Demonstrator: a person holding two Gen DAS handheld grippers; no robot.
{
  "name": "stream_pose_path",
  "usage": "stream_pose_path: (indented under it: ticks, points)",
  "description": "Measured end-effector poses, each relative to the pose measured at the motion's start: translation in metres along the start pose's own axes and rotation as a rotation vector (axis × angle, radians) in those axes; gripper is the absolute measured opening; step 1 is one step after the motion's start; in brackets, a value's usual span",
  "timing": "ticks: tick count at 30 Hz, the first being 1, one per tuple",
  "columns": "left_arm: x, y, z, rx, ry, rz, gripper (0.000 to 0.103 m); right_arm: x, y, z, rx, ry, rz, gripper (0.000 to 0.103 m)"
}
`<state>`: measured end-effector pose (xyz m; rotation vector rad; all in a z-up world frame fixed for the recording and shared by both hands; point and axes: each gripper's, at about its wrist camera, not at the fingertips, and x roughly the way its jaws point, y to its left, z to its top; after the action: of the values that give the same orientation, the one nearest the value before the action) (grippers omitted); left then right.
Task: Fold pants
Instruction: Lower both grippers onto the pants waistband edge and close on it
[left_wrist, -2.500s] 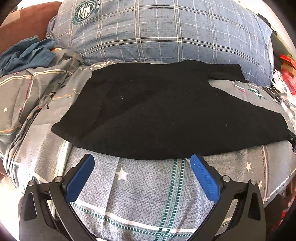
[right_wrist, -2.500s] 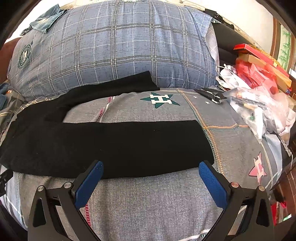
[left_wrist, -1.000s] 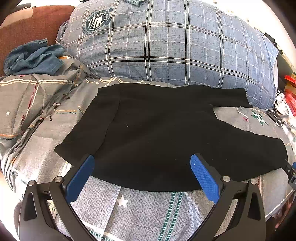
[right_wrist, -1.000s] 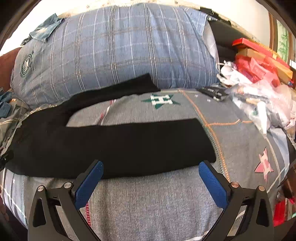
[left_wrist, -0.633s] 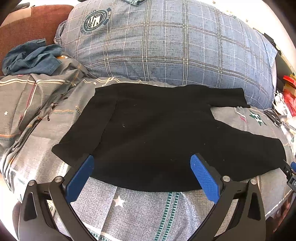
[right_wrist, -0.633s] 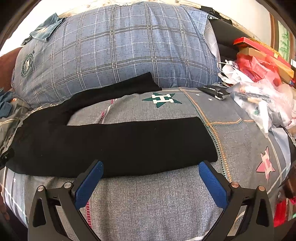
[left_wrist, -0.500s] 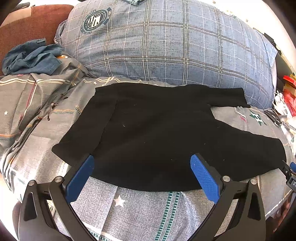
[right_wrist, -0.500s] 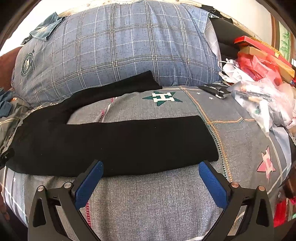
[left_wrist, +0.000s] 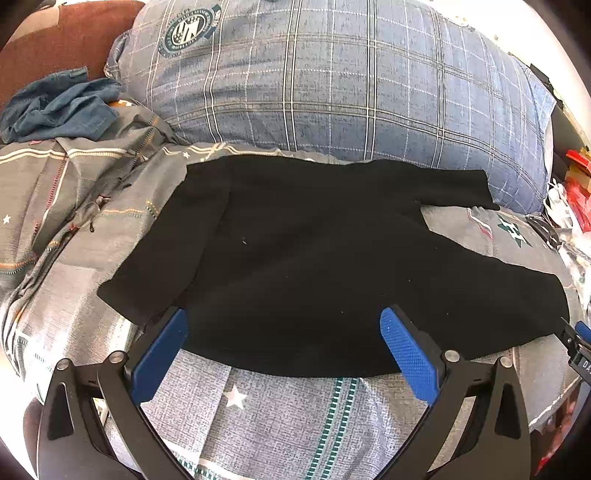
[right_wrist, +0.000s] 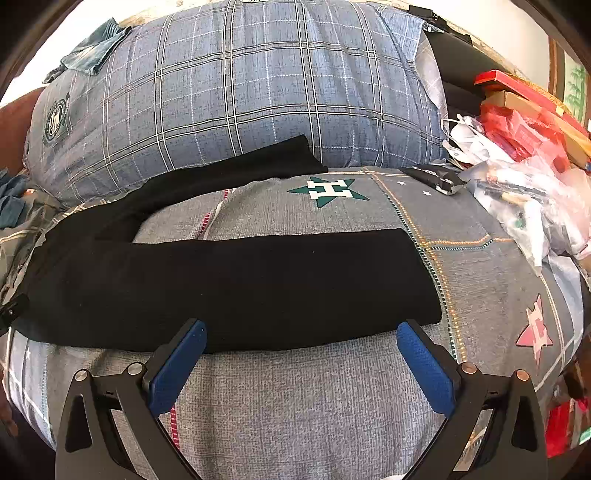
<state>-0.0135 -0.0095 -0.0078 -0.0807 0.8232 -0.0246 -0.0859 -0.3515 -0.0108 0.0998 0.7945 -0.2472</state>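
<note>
Black pants (left_wrist: 314, 258) lie spread flat on a grey patterned bedspread (left_wrist: 280, 417), waist at the left, two legs splayed to the right. My left gripper (left_wrist: 282, 325) is open and empty, its blue pads at the near edge of the pants' seat. In the right wrist view the near leg (right_wrist: 258, 284) runs across the bed and the far leg (right_wrist: 240, 173) lies against the pillow. My right gripper (right_wrist: 301, 332) is open and empty, its pads at the near edge of the near leg, by its cuff end.
A big blue plaid pillow (left_wrist: 332, 81) stands behind the pants. Blue clothes (left_wrist: 55, 110) lie crumpled at the far left. Plastic bags and red boxes (right_wrist: 524, 147) pile up at the right. A small black pack (right_wrist: 432, 177) lies near them.
Both grippers have moved forward towards the pants since 2.5 s ago; their pads now reach the near edge of the cloth. In the last half second little has changed.
</note>
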Motion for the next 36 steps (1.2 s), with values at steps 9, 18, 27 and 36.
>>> stream_pose_path:
  ticks: [9,18,27,36]
  points:
    - [0.010,0.028,0.040,0.023,0.129,-0.014,0.103,0.001,-0.034,0.023,0.002,0.021,0.005,0.103]
    - [0.025,0.070,0.071,0.022,0.232,0.014,0.103,0.027,-0.097,0.046,0.096,0.111,-0.043,0.103]
    - [0.044,0.084,0.115,-0.015,0.288,-0.016,0.103,0.048,-0.091,0.069,0.118,0.146,0.047,0.102]
    - [0.094,0.104,0.160,-0.094,0.382,-0.055,0.103,0.090,-0.054,0.148,0.066,0.140,0.139,0.102]
